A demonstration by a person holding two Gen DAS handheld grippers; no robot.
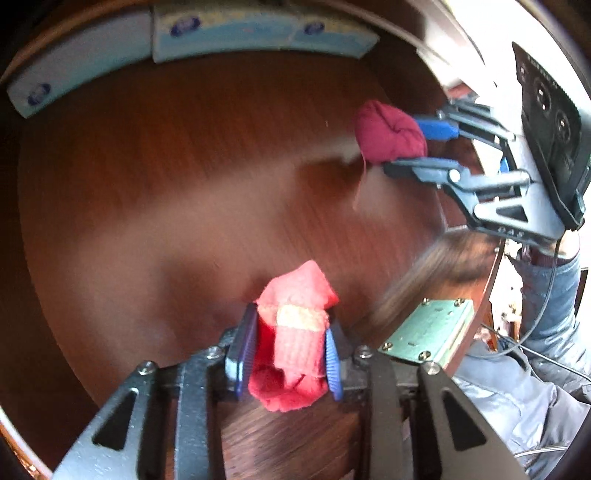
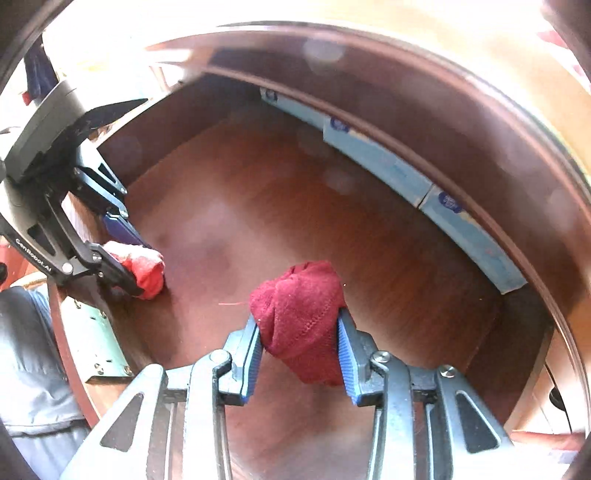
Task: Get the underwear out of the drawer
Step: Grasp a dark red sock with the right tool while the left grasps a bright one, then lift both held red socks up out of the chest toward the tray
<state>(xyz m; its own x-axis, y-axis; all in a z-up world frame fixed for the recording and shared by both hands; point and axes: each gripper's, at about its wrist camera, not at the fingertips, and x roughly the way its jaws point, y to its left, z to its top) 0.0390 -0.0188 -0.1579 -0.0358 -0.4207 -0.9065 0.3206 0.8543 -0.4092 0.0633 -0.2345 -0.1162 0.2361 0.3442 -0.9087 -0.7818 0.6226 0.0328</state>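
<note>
Both grippers reach down into a brown wooden drawer (image 1: pixel 184 166). My left gripper (image 1: pixel 290 347) is shut on a bright red rolled underwear (image 1: pixel 295 332) with a pale waistband strip, close to the drawer's near wall. My right gripper (image 2: pixel 299 347) is shut on a dark red rolled underwear (image 2: pixel 301 314), its blue pads pressing both sides. From the left wrist view the right gripper (image 1: pixel 410 144) shows at the upper right with the dark red underwear (image 1: pixel 388 133) in it. In the right wrist view the left gripper (image 2: pixel 129 258) appears at the left, the bright red underwear (image 2: pixel 147 271) between its fingers.
Several pale blue flat packs (image 1: pixel 240 31) line the drawer's far wall (image 2: pixel 388 162). A green metal lock plate (image 1: pixel 428 332) is screwed to the drawer's front wall. A person's grey trousers (image 1: pixel 517 387) show beyond the drawer front.
</note>
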